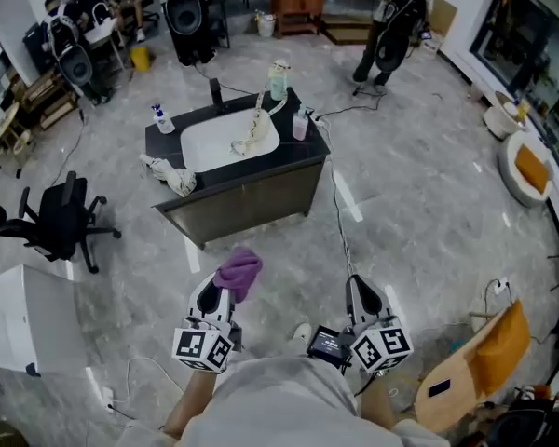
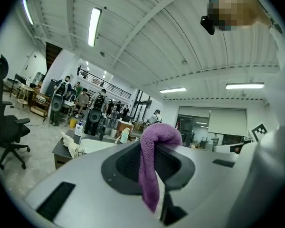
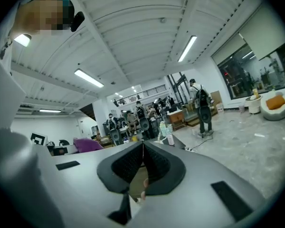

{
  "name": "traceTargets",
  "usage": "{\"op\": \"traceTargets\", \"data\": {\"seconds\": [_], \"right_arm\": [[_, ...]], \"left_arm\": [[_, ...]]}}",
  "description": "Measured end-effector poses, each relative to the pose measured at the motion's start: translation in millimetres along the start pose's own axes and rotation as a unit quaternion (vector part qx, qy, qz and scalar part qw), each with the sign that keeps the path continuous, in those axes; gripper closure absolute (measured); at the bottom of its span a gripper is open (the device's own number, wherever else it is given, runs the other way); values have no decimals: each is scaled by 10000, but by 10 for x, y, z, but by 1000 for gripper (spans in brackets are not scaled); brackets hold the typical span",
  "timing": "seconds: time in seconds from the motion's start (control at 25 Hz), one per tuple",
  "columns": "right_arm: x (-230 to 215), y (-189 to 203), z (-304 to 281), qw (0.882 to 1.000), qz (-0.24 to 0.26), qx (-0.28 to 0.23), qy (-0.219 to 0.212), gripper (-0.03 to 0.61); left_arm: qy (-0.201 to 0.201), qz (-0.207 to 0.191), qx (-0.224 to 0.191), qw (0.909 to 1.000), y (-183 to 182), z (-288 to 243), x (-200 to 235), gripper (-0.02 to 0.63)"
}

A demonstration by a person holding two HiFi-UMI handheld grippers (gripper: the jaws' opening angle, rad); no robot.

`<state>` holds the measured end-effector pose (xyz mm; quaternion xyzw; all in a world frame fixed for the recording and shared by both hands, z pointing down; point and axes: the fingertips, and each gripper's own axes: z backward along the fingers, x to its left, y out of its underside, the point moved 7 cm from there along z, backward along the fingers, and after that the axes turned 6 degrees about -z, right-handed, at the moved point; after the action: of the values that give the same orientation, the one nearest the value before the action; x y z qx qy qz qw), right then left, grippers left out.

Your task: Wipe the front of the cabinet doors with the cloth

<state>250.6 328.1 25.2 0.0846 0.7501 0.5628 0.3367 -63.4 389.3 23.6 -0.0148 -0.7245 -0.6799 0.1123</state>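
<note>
Held low at the person's waist, the left tool (image 1: 214, 296) is clamped on a purple cloth (image 1: 238, 272). The cloth bunches over the tool's tips and hangs down between the jaws, carried ready, I'd say, for wiping. Beside it the right tool (image 1: 364, 294) has its jaws pressed together with nothing in them, apparently just kept out of the way. Ahead of both tools lies bare floor, so the cloth is well apart from its target. Beyond that stand the vanity cabinet doors (image 1: 256, 201), facing the tools. Farther on, the black surface (image 1: 305, 149) carries a white basin (image 1: 225, 140), a crumpled rag (image 1: 174, 175) and a pink bottle (image 1: 300, 124).
</note>
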Motion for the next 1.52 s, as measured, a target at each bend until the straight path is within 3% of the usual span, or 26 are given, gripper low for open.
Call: {"op": "traceTargets", "data": {"seconds": [0.24, 0.48, 0.6, 0.8, 0.96, 1.12, 1.32, 1.52], "right_arm": [[-259, -13, -526, 9956, 3, 590, -733, 552], [-30, 51, -969, 9920, -58, 713, -1040, 552], [102, 72, -1224, 9919, 85, 766, -1010, 552], [353, 92, -1555, 9950, 205, 833, -510, 552], [440, 176, -1925, 9962, 197, 823, -212, 552], [423, 336, -2253, 9947, 374, 950, -68, 552], [183, 703, -2530, 9916, 355, 1245, 77, 552], [-269, 1250, -3027, 9865, 470, 1554, -225, 552]], "left_arm": [[-781, -73, 120, 9968, 38, 44, -86, 561], [-1406, 94, 243, 9897, 103, 160, 344, 561], [-1282, 98, 302, 9912, 137, -30, 645, 561], [-687, 215, 606, 9956, 241, -462, 1204, 561], [-114, 44, 594, 9982, 205, -904, 1648, 561], [192, -55, 666, 9976, 267, -1191, 2012, 561], [302, -72, 1181, 9925, 746, -1470, 2242, 561], [88, -39, 1471, 9891, 1498, -1846, 2298, 561]]}}
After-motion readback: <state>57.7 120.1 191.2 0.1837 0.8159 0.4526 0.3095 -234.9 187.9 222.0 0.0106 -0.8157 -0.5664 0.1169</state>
